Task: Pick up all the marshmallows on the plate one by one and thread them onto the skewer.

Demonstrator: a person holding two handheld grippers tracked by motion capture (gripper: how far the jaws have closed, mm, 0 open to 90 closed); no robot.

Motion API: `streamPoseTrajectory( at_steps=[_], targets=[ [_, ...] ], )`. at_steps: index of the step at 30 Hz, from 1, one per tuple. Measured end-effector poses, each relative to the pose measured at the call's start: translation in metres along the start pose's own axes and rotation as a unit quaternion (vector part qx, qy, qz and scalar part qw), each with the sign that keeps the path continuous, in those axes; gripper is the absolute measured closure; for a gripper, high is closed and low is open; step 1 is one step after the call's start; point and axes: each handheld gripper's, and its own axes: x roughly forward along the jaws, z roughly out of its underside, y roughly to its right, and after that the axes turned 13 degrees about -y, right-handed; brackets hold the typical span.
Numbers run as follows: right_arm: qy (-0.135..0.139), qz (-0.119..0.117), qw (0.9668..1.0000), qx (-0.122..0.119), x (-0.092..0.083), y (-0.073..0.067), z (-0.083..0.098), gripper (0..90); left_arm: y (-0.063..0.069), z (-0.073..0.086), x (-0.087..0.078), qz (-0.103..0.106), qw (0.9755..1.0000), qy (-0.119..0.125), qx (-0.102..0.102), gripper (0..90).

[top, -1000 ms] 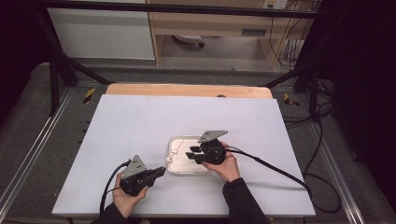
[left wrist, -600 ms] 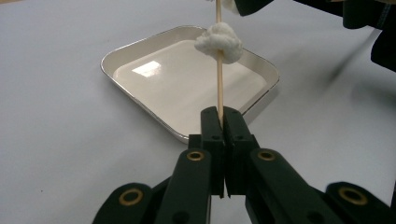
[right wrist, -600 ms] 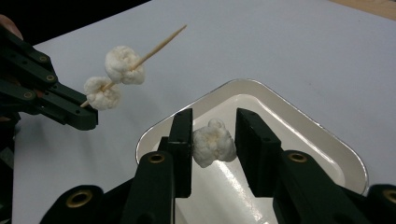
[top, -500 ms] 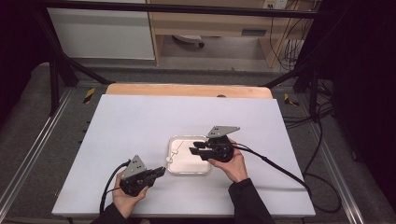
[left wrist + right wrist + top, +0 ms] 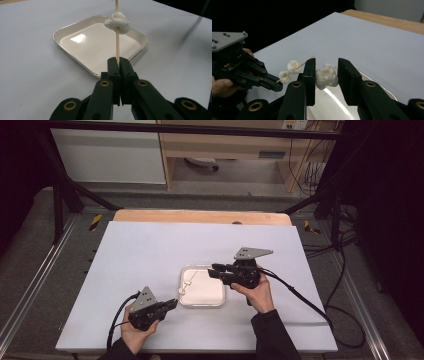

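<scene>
The work in hand is threading soft white puffs onto a thin wooden skewer (image 5: 117, 37), and this looks like the carrying step between picking up a piece and pushing it on. The left tongs (image 5: 119, 65) are clenched on the lower end of the skewer, holding it out over the near edge of the white tray (image 5: 75, 25) on the desk (image 5: 150, 250). In the right gripper view two puffs (image 5: 289, 70) already sit on the stick, close together, with its bare tip poking out beyond them. The right tongs (image 5: 327, 72) are grasping a third puff (image 5: 326, 76) above the tray, just beside the skewer's free end but apart from it. From above, the tray appears empty otherwise, though the glare on it makes that hard to confirm. The next move calls for lining the held puff's middle up with the pointed tip and sliding it along the stick toward the others, while the left hand (image 5: 136, 332) keeps the skewer steady so it does not bend or slip.
</scene>
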Motion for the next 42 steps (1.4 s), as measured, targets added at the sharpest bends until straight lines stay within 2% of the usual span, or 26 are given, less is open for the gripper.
streamPoseTrajectory(
  at_steps=[5, 8, 12, 20, 35, 42],
  targets=[
    [0.016, -0.021, 0.9995, 0.017, 0.0, 0.001, -0.002, 69.3, 0.001, 0.0, 0.0, 0.001, 1.0, 0.001, 0.001, 88.5],
    [0.02, -0.026, 0.9992, 0.024, 0.001, 0.002, -0.003, 69.4, 0.001, 0.0, 0.0, 0.001, 1.0, 0.002, 0.001, 88.5],
    [0.033, -0.045, 0.9975, 0.043, 0.004, 0.005, -0.006, 69.4, 0.001, 0.0, 0.0, 0.0, 1.0, 0.003, 0.001, 88.5],
    [0.045, -0.063, 0.9953, 0.059, 0.01, 0.006, -0.01, 69.4, 0.002, -0.001, 0.0, 0.002, 1.0, 0.005, 0.003, 88.5],
    [0.038, -0.09, 0.992, 0.08, 0.024, 0.008, -0.011, 69.6, 0.003, -0.001, -0.001, 0.002, 0.9999, 0.01, 0.006, 88.5],
    [0.034, -0.099, 0.9911, 0.082, 0.028, 0.007, -0.009, 69.8, 0.003, -0.001, -0.001, 0.003, 0.9999, 0.01, 0.006, 88.5]
  ],
)
